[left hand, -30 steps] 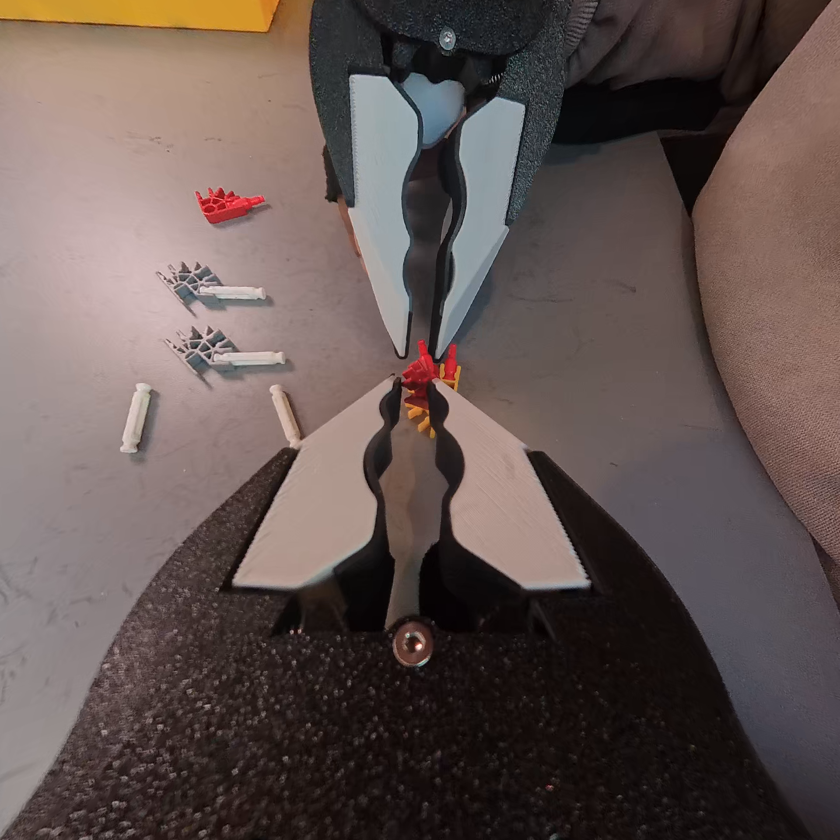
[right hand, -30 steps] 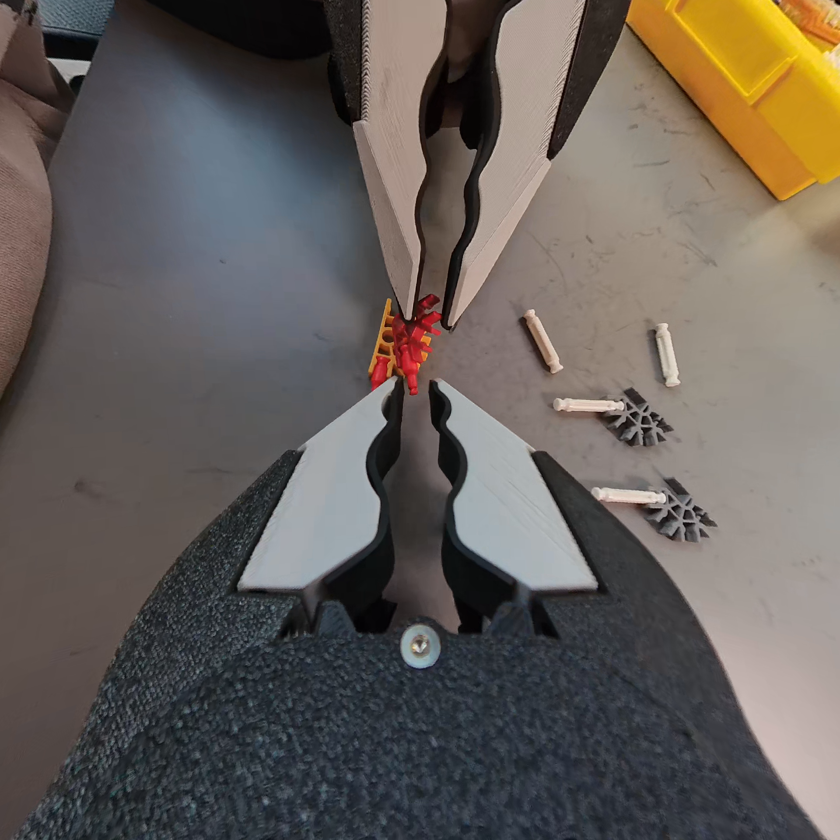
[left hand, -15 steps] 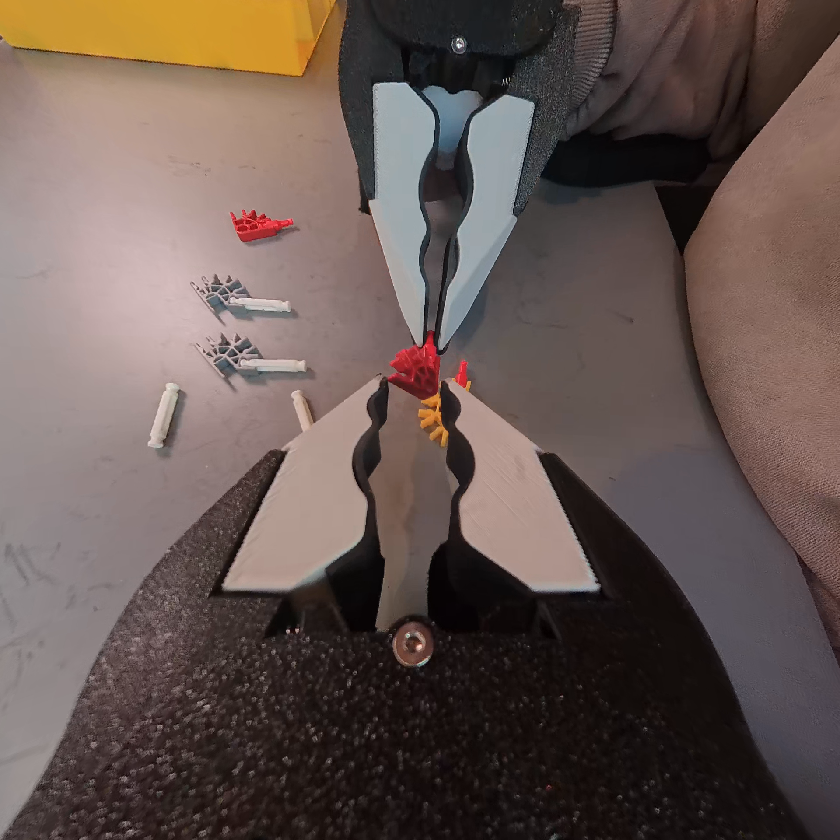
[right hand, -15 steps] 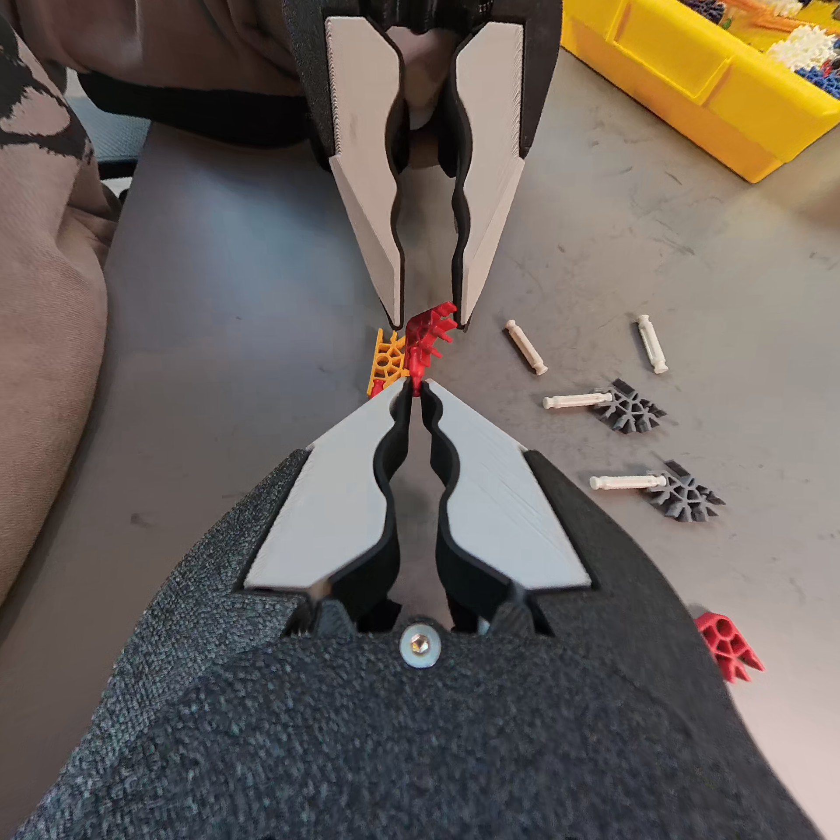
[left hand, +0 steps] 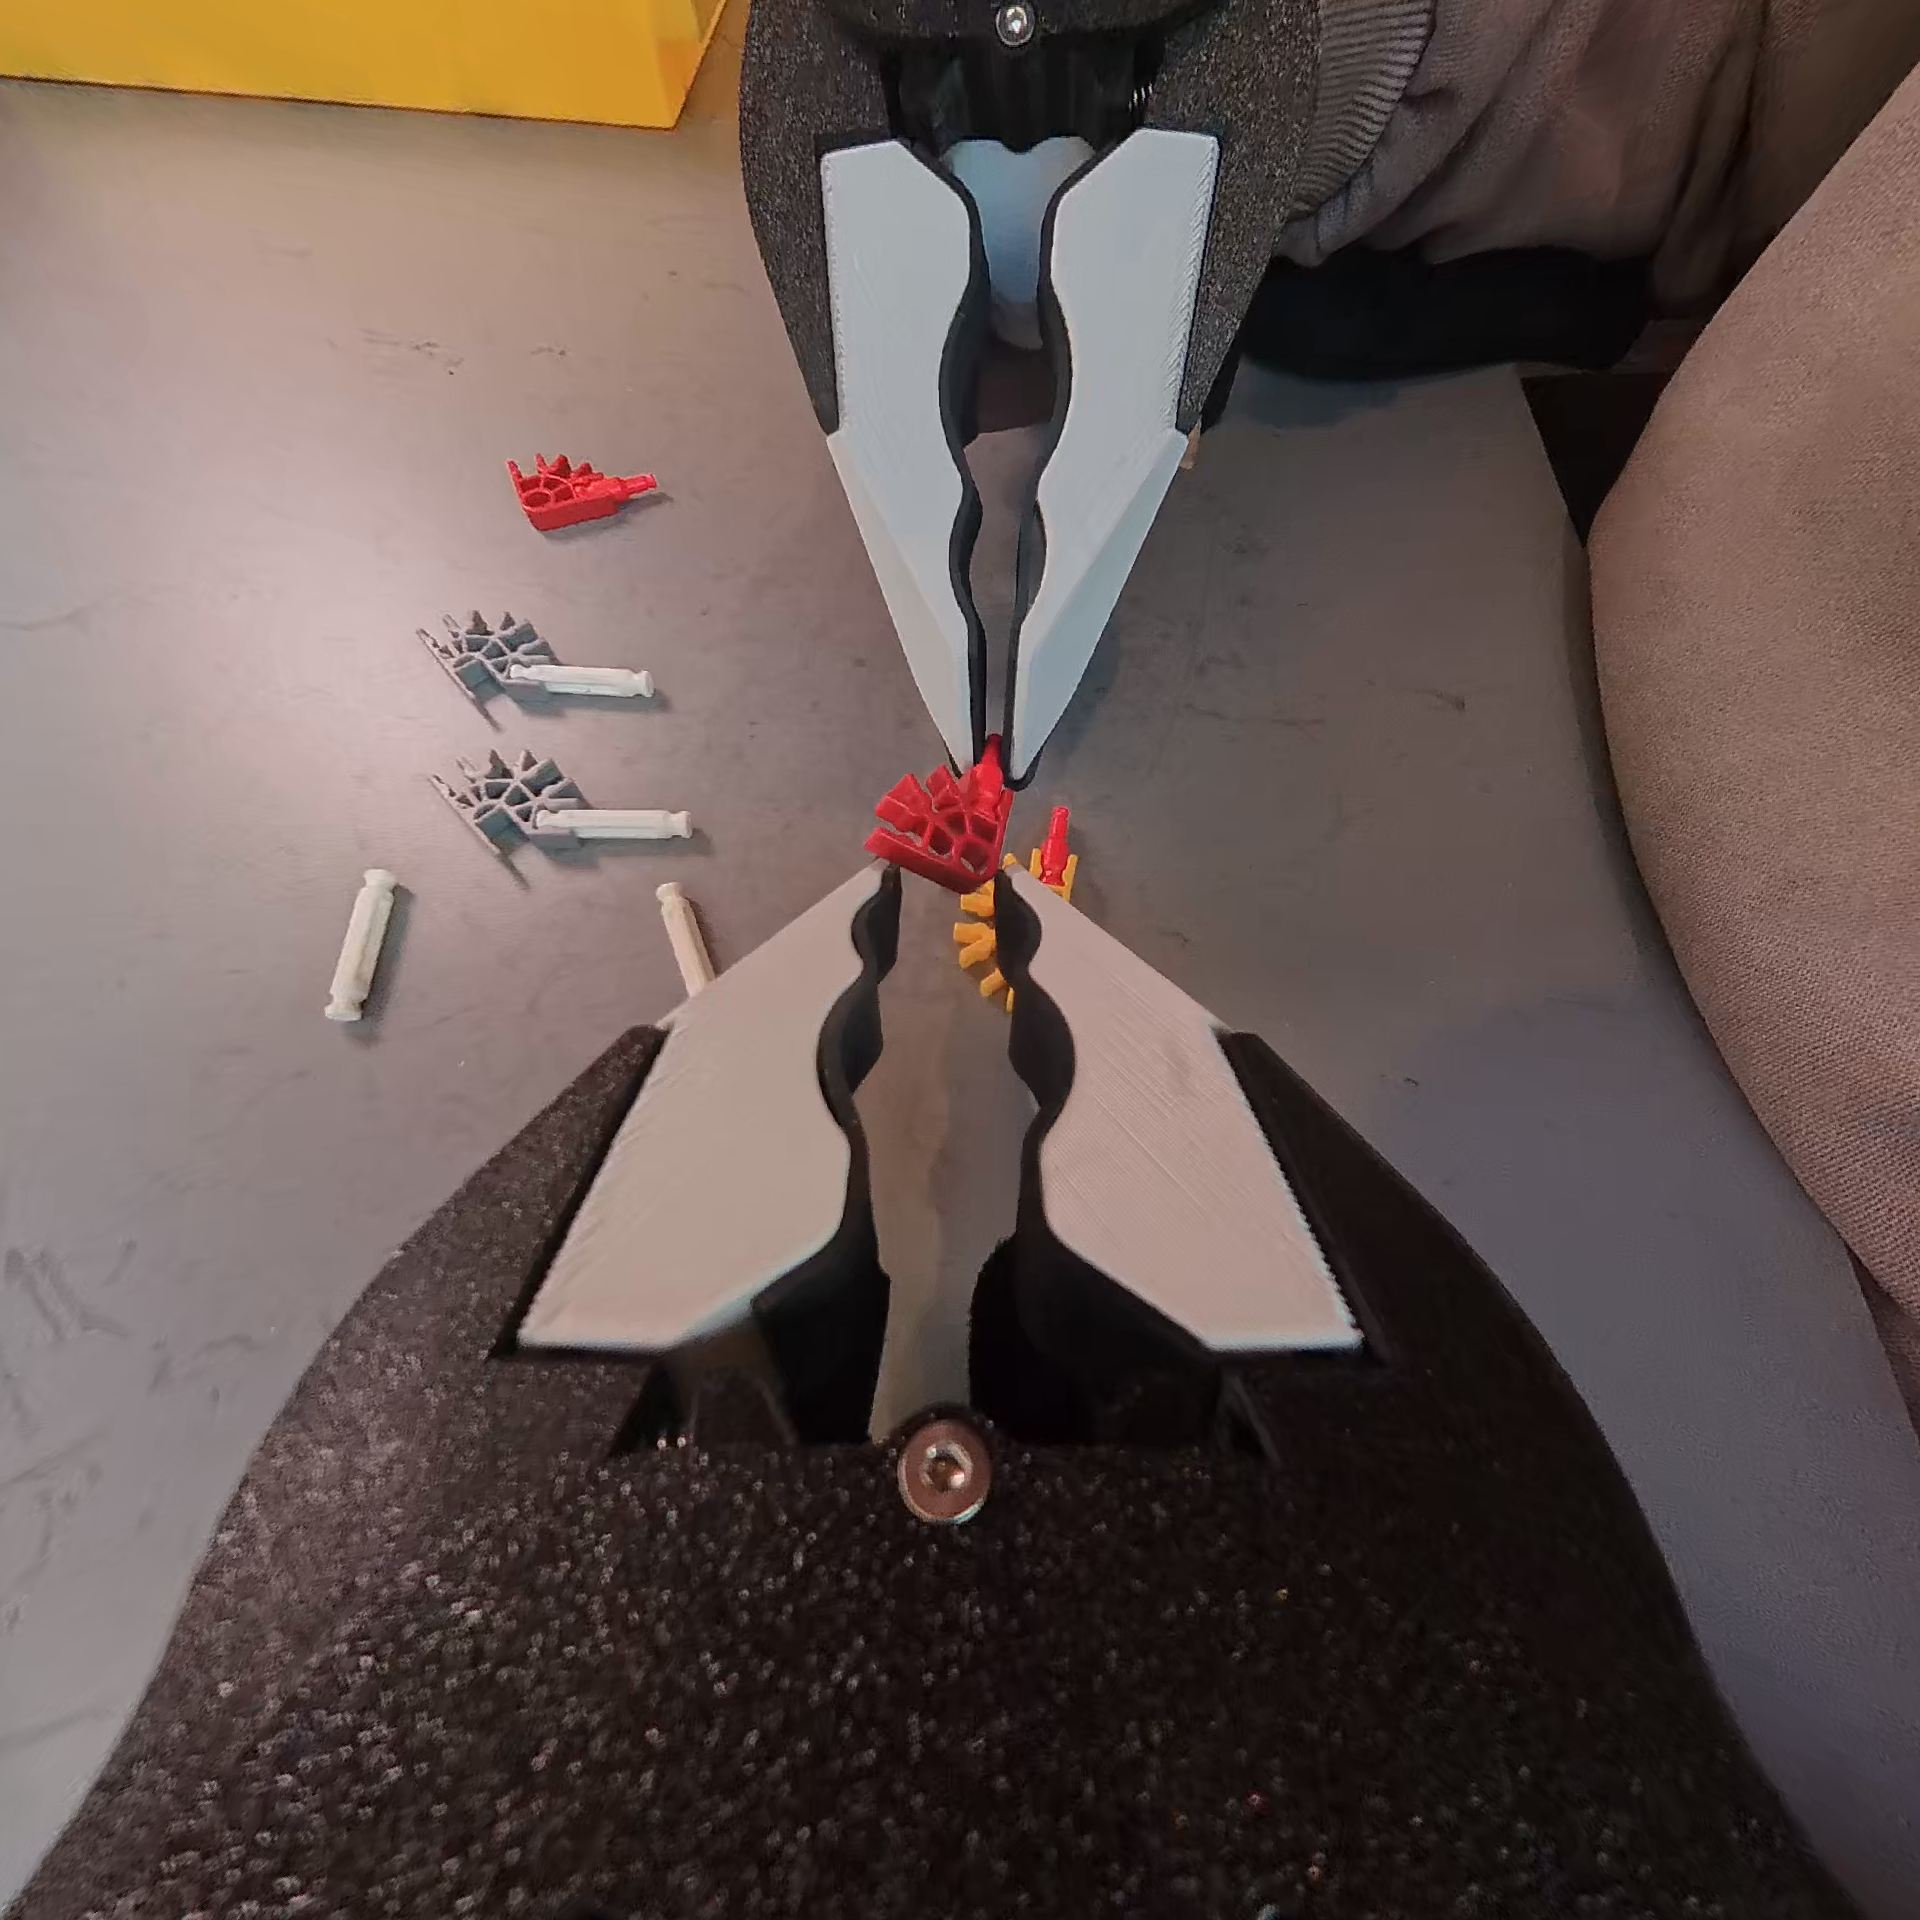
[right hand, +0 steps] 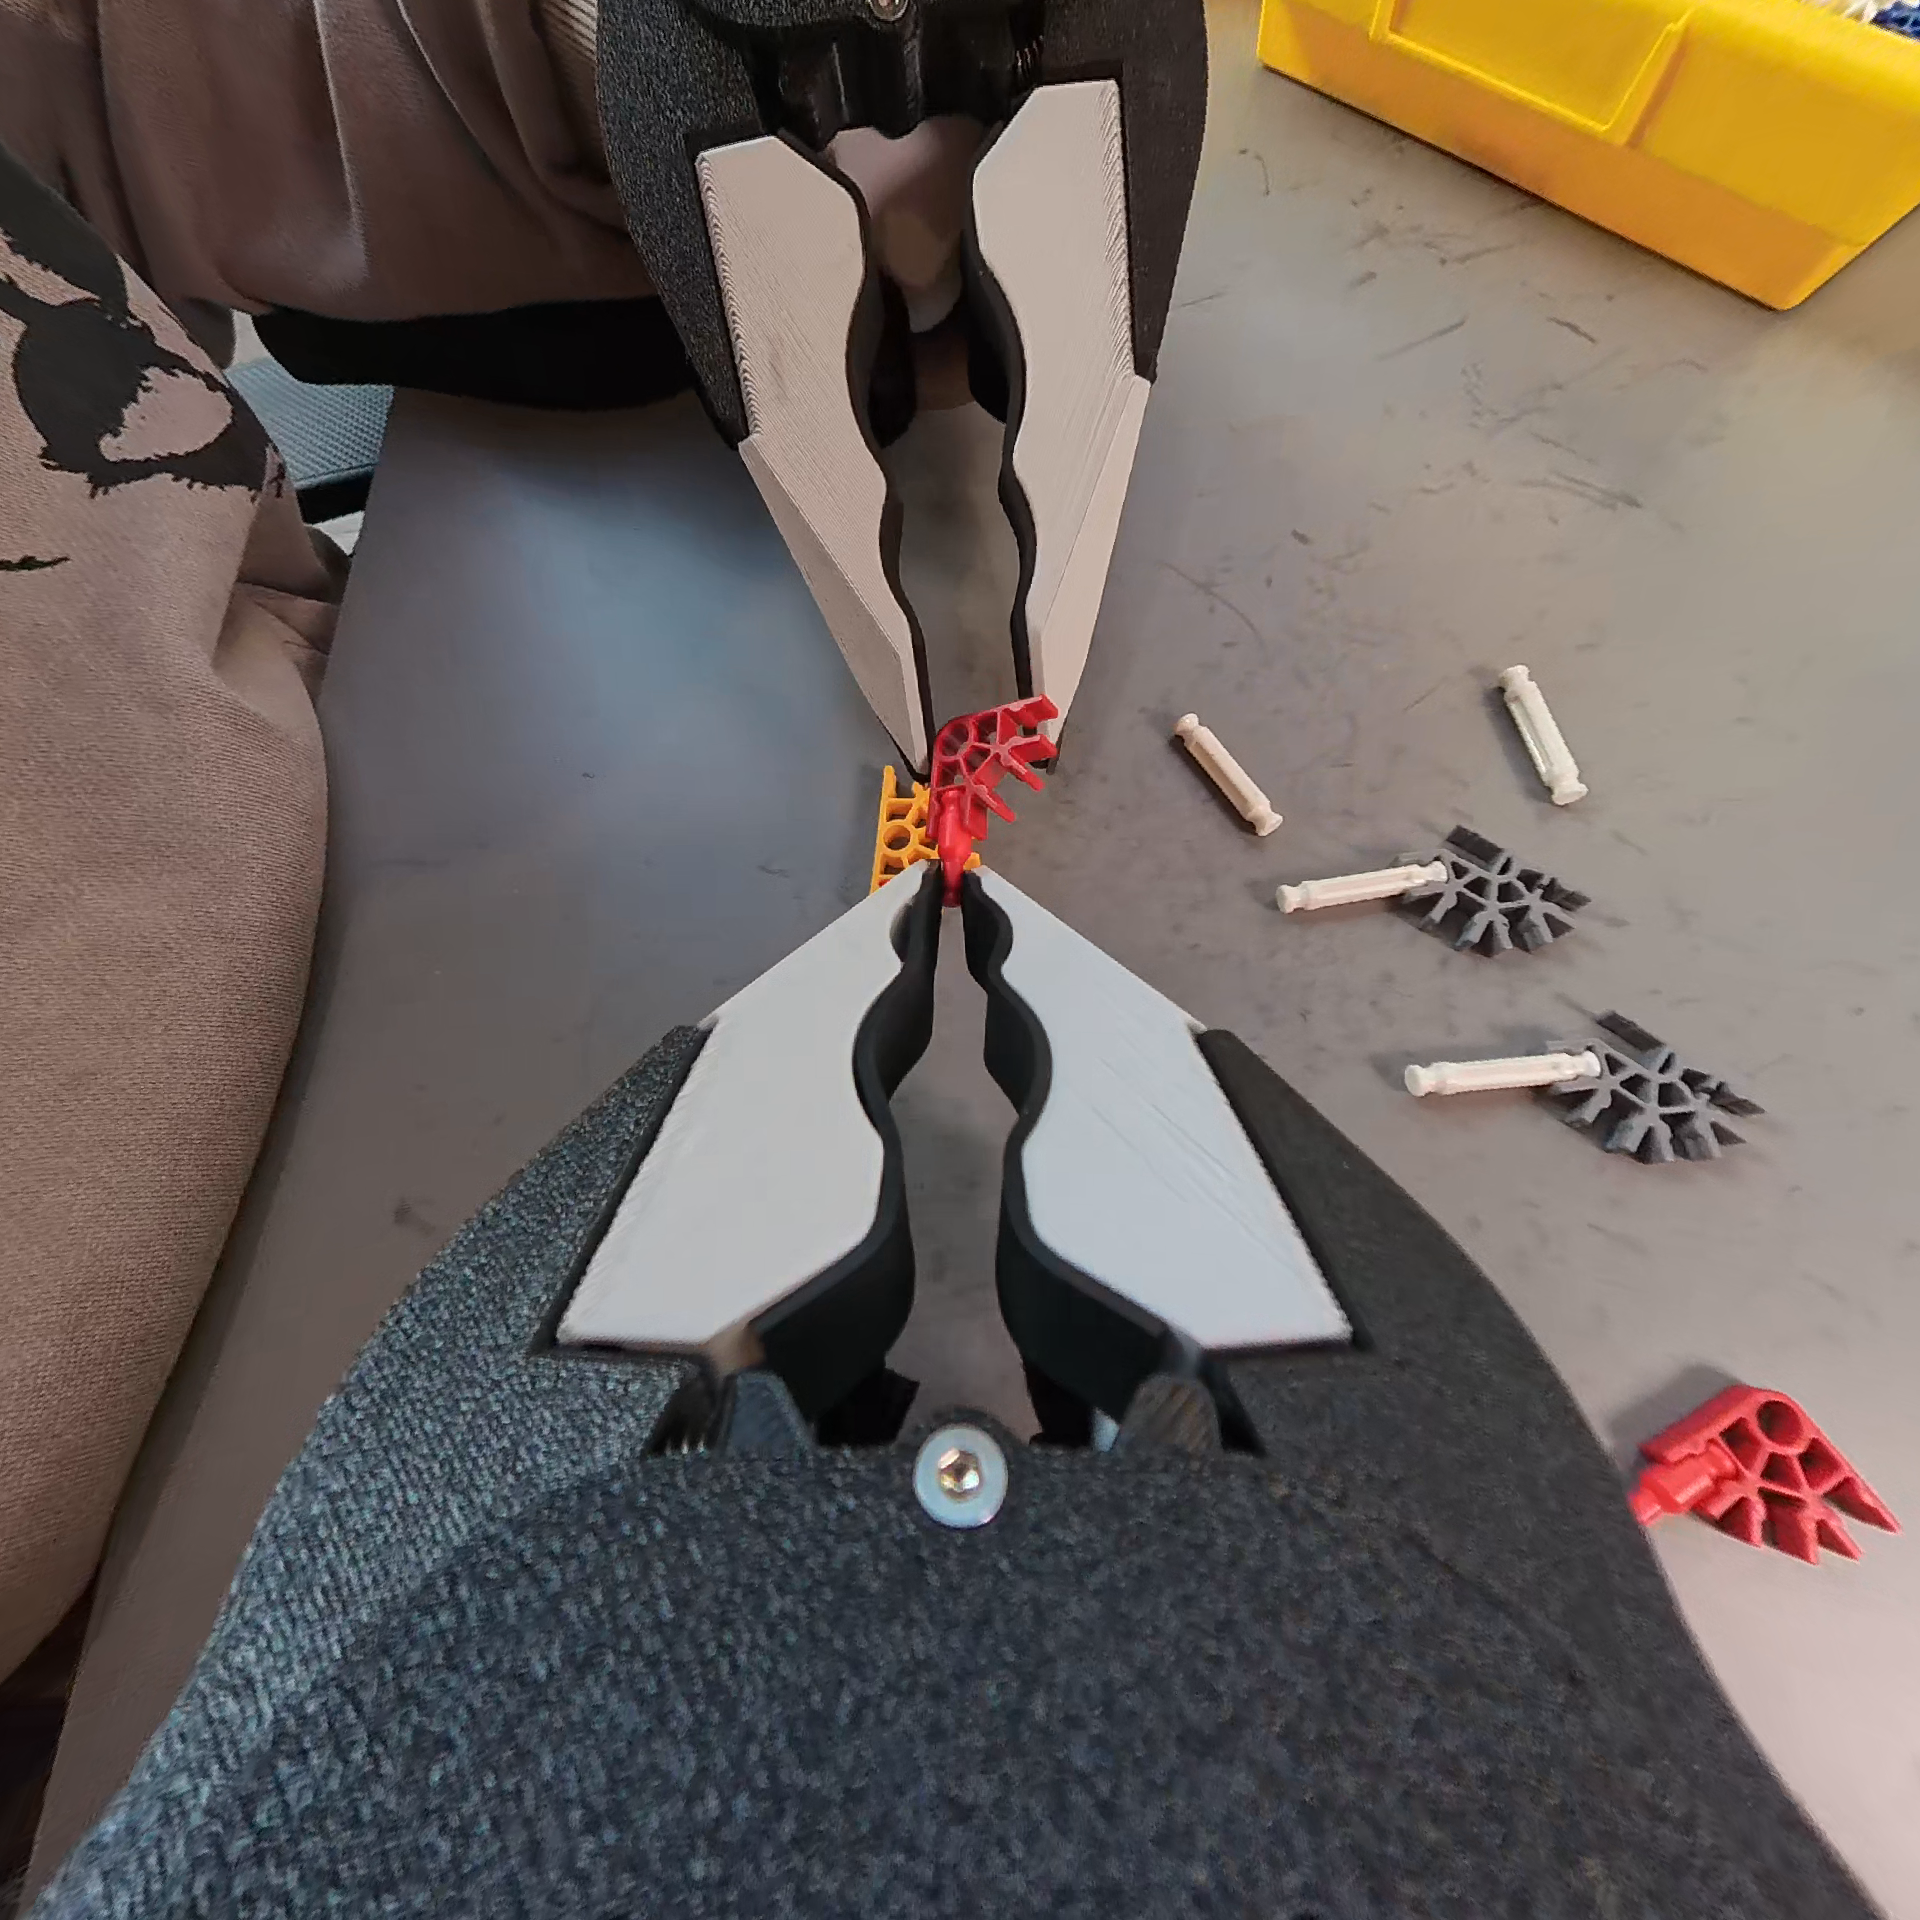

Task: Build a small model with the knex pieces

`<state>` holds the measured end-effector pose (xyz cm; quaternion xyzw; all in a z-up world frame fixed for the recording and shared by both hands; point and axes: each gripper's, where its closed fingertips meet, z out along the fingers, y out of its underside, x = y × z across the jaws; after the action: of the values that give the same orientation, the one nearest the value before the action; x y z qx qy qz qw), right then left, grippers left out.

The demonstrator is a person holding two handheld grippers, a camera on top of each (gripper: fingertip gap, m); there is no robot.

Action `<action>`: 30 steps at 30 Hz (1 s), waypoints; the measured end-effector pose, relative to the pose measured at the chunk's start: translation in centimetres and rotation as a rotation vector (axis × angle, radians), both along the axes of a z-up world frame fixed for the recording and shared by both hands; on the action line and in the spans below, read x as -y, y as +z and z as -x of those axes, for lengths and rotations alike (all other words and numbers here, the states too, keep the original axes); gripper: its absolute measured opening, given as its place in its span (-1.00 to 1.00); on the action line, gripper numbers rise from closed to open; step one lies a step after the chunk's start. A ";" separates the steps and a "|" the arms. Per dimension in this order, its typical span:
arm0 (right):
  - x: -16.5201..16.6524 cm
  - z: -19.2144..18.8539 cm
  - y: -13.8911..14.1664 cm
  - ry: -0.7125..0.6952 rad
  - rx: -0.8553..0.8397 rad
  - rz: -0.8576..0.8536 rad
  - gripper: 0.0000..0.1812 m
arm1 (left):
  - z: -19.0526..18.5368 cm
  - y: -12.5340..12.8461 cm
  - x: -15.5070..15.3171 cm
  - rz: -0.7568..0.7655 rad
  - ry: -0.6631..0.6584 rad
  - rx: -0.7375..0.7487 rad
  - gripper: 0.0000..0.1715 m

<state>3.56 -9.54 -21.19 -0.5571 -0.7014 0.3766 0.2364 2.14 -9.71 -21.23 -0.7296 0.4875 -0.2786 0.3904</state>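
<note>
Right gripper [right hand: 954, 883] clenched on the short rod of 1 red connector [right hand: 982, 764]. Left gripper [left hand: 943, 883] released, tips flanking that connector. 1 yellow connector [left hand: 977, 940] below the tips. Beside the fingers: 2 grey connectors with white rods, 2 loose white rods, 1 spare red piece [right hand: 1766, 1470].

Both of my grippers look alike: the left gripper [left hand: 940, 883] and the right gripper [right hand: 951, 883] each have a rough, speckled black body that widens toward the camera, with one silver screw [left hand: 941, 1480] set at its centre. From each body run two pale grey, ridged fingers [left hand: 717, 1132] that taper to points, their inner edges lined with wavy black pads [right hand: 894, 1049]. The person holding them wears a taupe-brown sweatshirt sleeve [left hand: 1558, 135] with a ribbed cuff and a black print [right hand: 114, 395].
</note>
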 end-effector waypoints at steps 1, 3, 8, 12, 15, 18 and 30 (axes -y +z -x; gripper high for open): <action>0.0 0.0 0.0 0.000 0.001 -0.006 -0.99 | 0.0 0.0 0.0 0.001 -0.002 -0.003 -0.81; 0.1 0.0 -0.2 0.004 0.010 -0.009 -0.99 | 0.0 -0.1 0.1 0.007 -0.007 -0.004 -0.81; 0.3 -0.1 -0.6 0.008 0.035 -0.012 -0.99 | 0.0 -0.3 0.3 0.020 -0.015 -0.011 -0.82; 0.5 -0.1 -0.7 -0.003 0.056 0.012 -0.98 | 0.1 -0.3 0.4 0.017 -0.016 -0.017 -0.81; 0.8 -0.2 -0.9 -0.005 0.078 0.064 -0.98 | 0.1 -0.3 0.4 0.025 -0.016 -0.011 -0.80; 1.3 -0.5 -1.2 0.009 0.105 0.082 -0.97 | 0.0 -0.5 0.7 0.040 -0.036 -0.016 -0.80; 1.5 -0.8 -1.7 -0.006 0.169 0.023 -0.98 | -0.1 -1.0 1.4 0.052 -0.070 -0.049 -0.70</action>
<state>4.39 -11.03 -22.85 -0.5918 -0.7127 0.3354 0.1713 2.27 -11.13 -22.28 -0.7287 0.5147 -0.2865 0.3495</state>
